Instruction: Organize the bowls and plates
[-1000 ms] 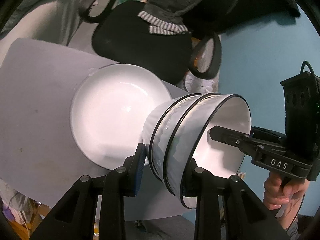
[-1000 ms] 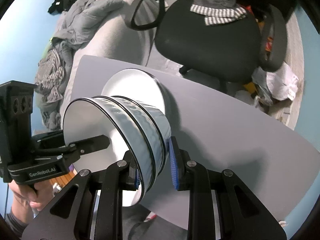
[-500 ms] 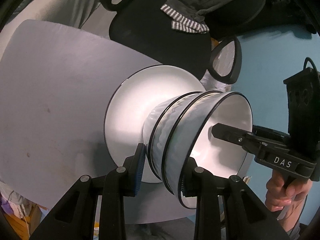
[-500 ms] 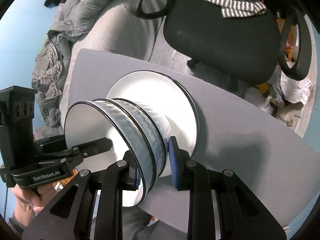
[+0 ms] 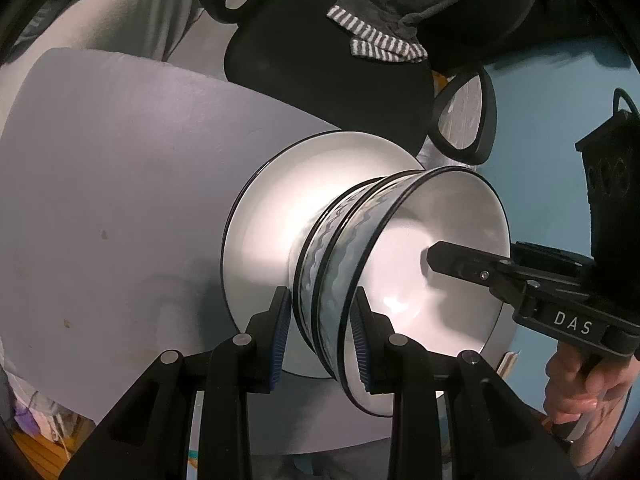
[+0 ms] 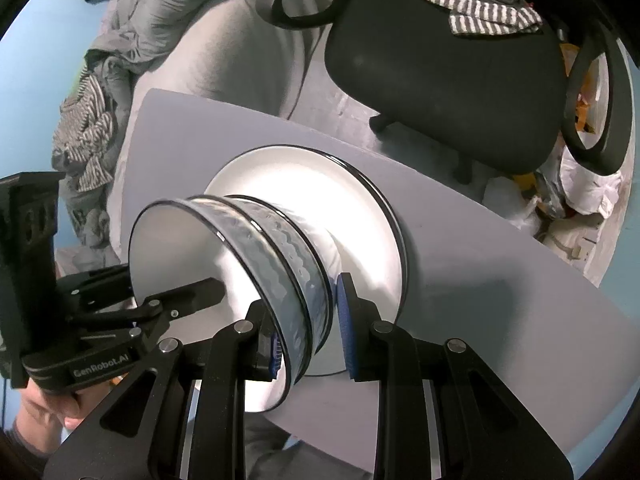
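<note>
Grey tabletop: broad, matte, with a few small marks on it; it carries the plate.

Black office chair: stands beyond the far edge of the tabletop, a grey garment with striped cuffs draped over its seat and back.

Round white plate with a thin black rim: lies flat on the tabletop, toward the chair side. The bowls sit over its middle; I cannot tell for certain whether the lowest one touches it.

Stack of nested white bowls with black rims and wavy ribbed outer walls: at least two, upright, mouth up, held by me from opposite sides of the rim.

My left hand-held gripper: narrow, clamped across the stacked rims, one blue pad outside the wall, the other inside the top bowl.

My right hand-held gripper: likewise narrow, pinching the opposite side of the rims, one pad inside and one outside.

My right hand: wrapped round the handle of its gripper.
</note>
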Tool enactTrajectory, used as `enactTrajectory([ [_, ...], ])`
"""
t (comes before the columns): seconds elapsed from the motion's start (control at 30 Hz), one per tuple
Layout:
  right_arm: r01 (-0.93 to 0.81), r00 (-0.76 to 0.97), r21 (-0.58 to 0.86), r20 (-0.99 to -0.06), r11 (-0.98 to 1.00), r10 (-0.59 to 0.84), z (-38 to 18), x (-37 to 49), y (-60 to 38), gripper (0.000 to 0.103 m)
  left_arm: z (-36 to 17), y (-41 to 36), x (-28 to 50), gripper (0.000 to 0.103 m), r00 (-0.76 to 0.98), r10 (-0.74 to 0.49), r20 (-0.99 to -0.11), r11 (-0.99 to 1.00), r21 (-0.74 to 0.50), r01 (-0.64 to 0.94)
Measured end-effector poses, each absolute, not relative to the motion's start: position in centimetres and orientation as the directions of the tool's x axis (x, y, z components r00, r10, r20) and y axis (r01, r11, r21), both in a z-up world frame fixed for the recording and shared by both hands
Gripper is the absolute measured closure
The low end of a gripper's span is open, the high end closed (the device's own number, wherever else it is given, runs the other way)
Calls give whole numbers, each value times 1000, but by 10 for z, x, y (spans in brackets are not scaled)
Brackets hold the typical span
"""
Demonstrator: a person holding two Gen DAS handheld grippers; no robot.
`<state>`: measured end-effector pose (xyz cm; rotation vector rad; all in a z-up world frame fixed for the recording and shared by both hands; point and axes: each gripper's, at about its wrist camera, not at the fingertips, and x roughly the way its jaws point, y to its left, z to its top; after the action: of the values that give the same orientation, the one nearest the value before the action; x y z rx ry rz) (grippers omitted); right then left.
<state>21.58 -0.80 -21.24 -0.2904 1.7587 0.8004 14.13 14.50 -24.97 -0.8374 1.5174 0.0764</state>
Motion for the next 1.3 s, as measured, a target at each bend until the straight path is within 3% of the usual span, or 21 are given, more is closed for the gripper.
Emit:
enactTrajectory([
  [0.17, -582, -333, 353, -925, 733, 181, -211, 214, -5, 79, -250, 147, 140, 73, 113, -459, -881, 711, -440, -549],
  [0.3, -593, -317, 339, -932, 731, 176, -209, 210, -2, 70, -246, 146, 138, 71, 109, -448, -887, 733, -435, -523],
  [0.37, -580, -307, 342, -933, 739, 190, -207, 209, -3, 66, -244, 146, 137, 64, 111, -440, -891, 737, -429, -522],
  [0.43, -576, -288, 336, -937, 745, 200, -205, 208, -5, 47, -241, 147, 134, 53, 111, -403, -909, 754, -398, -522],
  [0.47, -578, -269, 324, -942, 749, 200, -204, 208, -6, 44, -239, 147, 132, 51, 110, -377, -920, 767, -377, -520],
  [0.9, -561, -53, 171, -984, 810, 171, -153, 197, -34, 44, -174, 149, 102, 28, 222, -124, -967, 828, -224, -514],
  [1.3, -562, 208, 77, -951, 824, 231, -51, 169, -43, 43, -88, 135, 83, 20, 367, 29, -930, 874, -155, -461],
])
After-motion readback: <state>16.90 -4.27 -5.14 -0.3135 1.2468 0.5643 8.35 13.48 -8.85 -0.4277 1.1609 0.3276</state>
